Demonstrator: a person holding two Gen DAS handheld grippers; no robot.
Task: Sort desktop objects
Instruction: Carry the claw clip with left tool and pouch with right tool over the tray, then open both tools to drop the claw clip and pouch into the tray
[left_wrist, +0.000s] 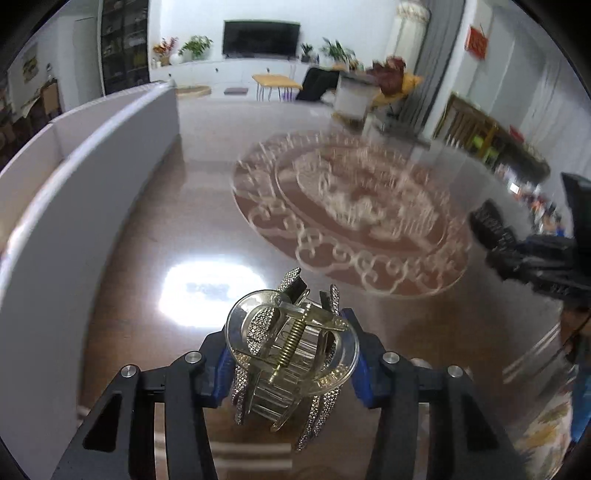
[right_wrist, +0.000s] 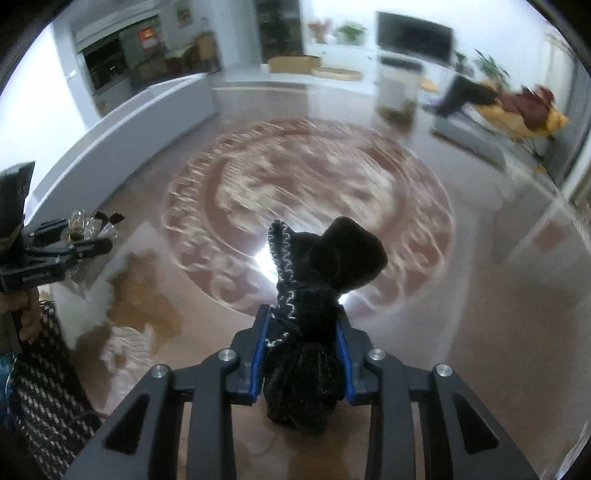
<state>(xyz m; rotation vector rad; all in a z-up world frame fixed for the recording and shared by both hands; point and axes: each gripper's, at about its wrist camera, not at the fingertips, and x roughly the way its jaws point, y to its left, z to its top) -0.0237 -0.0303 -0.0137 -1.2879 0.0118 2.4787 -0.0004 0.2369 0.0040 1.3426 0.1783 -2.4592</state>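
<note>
The hair claw (left_wrist: 291, 354) sits clamped between the blue pads of the left gripper (left_wrist: 291, 363), clear plastic with a brass spring across its top and strips of rhinestones down its sides. The pads press on it from both sides, so the jaws stand partway in, closed on the clip, and it is lifted clear of the table (left_wrist: 155, 221). From the right wrist view the same clip (right_wrist: 86, 223) shows small at the far left edge, glinting in the left gripper (right_wrist: 88, 236), with fingers (right_wrist: 27, 314) of the person's hand below it.

The right gripper (right_wrist: 303, 354) has its jaws drawn in narrow on a black scrunchie (right_wrist: 314, 306), a bunched velvet thing with a line of pale stitching down one fold. The fabric bulges above and below the blue pads, and it too hangs above the tabletop. In the left wrist view the right gripper (left_wrist: 532, 254) is a dark, blurred shape at the right edge; I cannot make out its jaws from there.

Under both lies the glossy brown table, with a round pale scroll medallion (right_wrist: 306, 210) set in its middle and a bright glare of light on the surface near the left gripper. A long white box (left_wrist: 74, 177) with low walls stands along the table's left side. A lidded container (left_wrist: 354, 96), blurred, stands at the far end. Beyond the table are a dark TV (left_wrist: 260, 38) on a white cabinet and some potted plants (left_wrist: 195, 46).
</note>
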